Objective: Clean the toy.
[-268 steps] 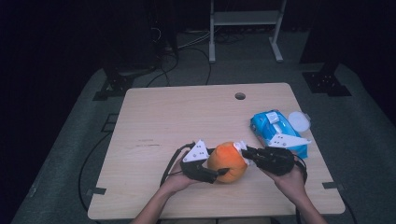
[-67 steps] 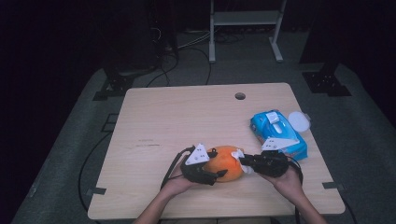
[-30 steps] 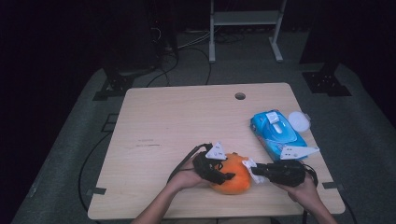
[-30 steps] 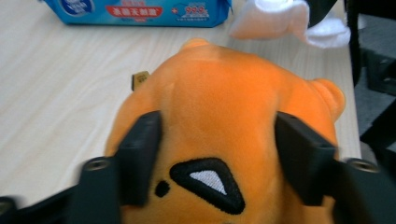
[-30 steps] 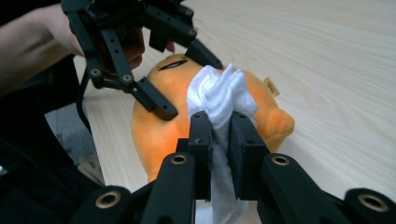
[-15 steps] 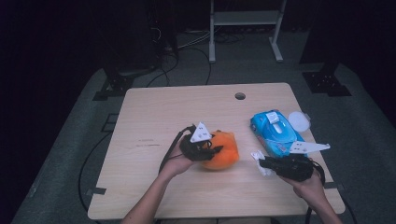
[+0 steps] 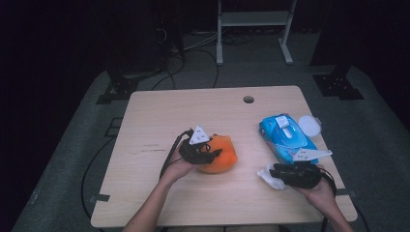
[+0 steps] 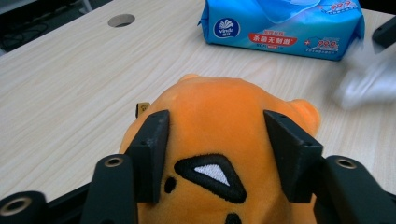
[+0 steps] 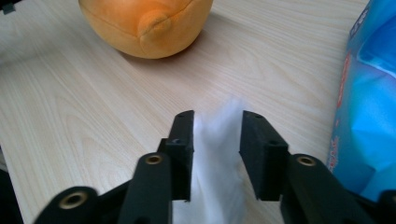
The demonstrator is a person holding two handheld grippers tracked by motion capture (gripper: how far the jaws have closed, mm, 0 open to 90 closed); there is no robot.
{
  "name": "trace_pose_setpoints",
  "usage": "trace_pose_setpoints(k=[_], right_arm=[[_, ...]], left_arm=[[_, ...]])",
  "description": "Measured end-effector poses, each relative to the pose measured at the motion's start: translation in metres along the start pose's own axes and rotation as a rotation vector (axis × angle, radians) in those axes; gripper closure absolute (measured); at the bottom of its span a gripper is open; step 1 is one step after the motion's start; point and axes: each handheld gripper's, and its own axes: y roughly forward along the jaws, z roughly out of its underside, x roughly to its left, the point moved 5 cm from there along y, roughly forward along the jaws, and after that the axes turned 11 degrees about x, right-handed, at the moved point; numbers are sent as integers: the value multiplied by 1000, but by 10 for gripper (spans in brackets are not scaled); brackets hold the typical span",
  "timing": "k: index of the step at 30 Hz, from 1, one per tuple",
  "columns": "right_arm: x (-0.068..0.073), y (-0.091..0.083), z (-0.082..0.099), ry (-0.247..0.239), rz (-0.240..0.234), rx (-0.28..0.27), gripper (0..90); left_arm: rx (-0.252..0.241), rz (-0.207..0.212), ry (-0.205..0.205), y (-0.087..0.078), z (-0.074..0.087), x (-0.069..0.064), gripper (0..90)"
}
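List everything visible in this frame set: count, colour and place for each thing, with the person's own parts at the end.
Table: one, light wood, round hole near its far edge.
Plush toy: one, orange, near the table's middle, clamped by the left gripper.
Wipes pack: one, blue, on the right side of the table.
Lid: one, white, round, just beyond the wipes pack.
Wipe: one, white, between the right gripper's jaws, which have just been opening.
Metal frame: one, grey, on the floor beyond the table.
Left gripper: one, black, shut on the plush toy.
Right gripper: one, black, near the table's front right.
Forearms: two, entering from the bottom edge.
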Motion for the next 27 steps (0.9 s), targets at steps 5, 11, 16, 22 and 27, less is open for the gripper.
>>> trace_pose_setpoints(k=[5, 11, 16, 22, 27], right_arm=[[-1, 1, 1, -2, 0, -5, 568], [-3, -2, 0, 4, -1, -25, 519], [-1, -3, -3, 9, 1, -36, 490], [1, -6, -5, 10, -10, -54, 468], [-3, -6, -5, 23, -8, -61, 460]], left_arm=[[-16, 6, -21, -4, -1, 3, 350], [-62, 39, -30, -19, -2, 1, 282], [-79, 38, -35, -34, 1, 1, 234], [-107, 45, -38, -49, 4, -1, 194], [-109, 49, -50, -53, 7, 0, 178]])
